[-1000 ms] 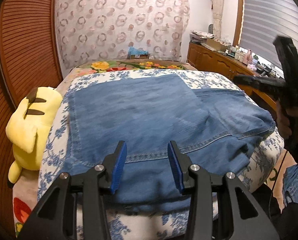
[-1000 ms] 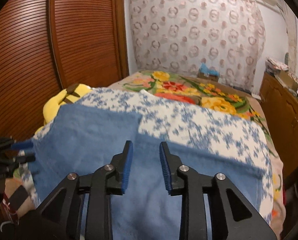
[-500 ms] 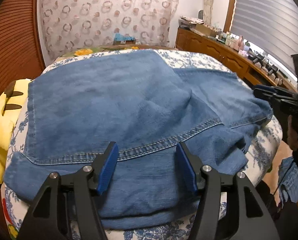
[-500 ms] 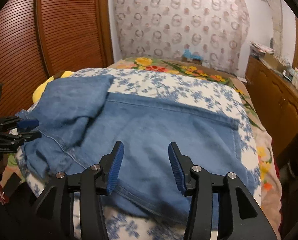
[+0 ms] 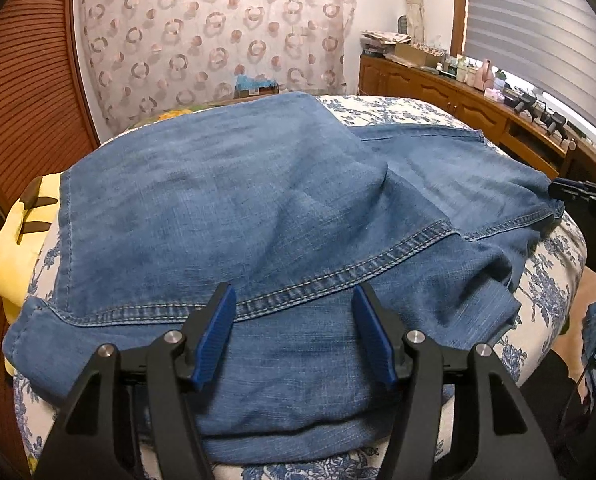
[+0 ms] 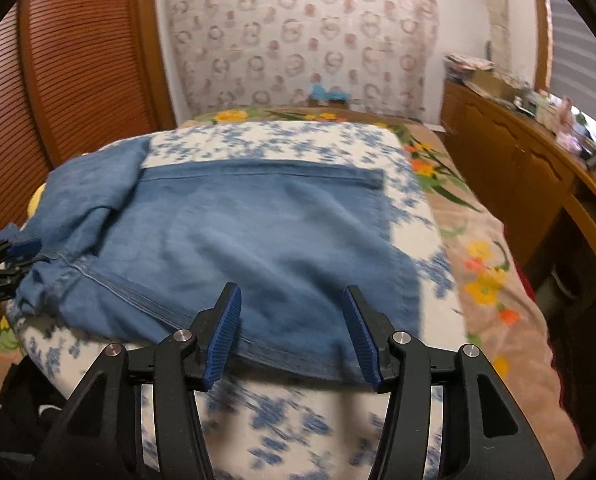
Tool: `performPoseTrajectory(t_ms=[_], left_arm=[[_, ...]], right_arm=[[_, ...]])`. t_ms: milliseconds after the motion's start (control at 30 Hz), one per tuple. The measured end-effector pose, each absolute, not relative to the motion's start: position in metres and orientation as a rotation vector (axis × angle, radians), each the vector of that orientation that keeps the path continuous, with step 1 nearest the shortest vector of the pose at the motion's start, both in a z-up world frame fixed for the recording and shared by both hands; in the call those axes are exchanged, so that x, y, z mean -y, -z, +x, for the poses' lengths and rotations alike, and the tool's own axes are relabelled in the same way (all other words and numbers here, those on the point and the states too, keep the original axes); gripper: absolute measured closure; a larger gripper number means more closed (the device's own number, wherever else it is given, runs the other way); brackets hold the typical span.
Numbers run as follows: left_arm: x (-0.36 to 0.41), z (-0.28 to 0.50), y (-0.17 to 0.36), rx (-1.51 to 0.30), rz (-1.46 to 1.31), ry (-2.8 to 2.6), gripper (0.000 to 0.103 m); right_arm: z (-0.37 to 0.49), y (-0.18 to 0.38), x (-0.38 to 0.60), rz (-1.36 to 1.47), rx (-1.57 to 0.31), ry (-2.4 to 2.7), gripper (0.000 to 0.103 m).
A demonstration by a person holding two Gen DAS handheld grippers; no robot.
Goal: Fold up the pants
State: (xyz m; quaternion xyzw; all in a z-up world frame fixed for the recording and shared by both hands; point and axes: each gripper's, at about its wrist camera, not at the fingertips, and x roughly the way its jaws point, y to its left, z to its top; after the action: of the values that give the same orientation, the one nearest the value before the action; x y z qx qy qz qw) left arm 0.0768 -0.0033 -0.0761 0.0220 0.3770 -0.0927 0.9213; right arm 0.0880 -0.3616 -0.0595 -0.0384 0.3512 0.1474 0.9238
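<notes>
Left wrist view has the pants (image 5: 258, 208) spread on the bed (image 5: 553, 280) dead ahead of our left gripper (image 5: 294, 334), long axis crosswise, both jaws wide and empty.

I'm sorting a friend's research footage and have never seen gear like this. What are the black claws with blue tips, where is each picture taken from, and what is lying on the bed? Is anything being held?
The claws are hand-held grippers, one in each of a person's hands; no robot is involved. Each carries a wide-angle camera looking forward along its two fingers, so each picture shows its own gripper at the bottom. One picture comes from the left gripper, the other from the right gripper. Both stand open with nothing between the blue pads, so nothing is held.

On the bed, blue denim pants lie partly folded on a blue-flowered white cover. A yellow plush toy sits at the bed's left side. A wooden sideboard with small items runs along the right wall. Each gripper also shows at the edge of the other's picture.
</notes>
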Motion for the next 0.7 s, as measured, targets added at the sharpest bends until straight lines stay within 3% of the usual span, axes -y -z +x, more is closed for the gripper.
performPoseTrajectory(t_ms=[700], left_arm=[[0.004,0.074,0.075,-0.772,0.031,0.175,0.042]], right_arm=[[0.089,0.087,0.402,-0.048,-0.784,-0.190,0.048]])
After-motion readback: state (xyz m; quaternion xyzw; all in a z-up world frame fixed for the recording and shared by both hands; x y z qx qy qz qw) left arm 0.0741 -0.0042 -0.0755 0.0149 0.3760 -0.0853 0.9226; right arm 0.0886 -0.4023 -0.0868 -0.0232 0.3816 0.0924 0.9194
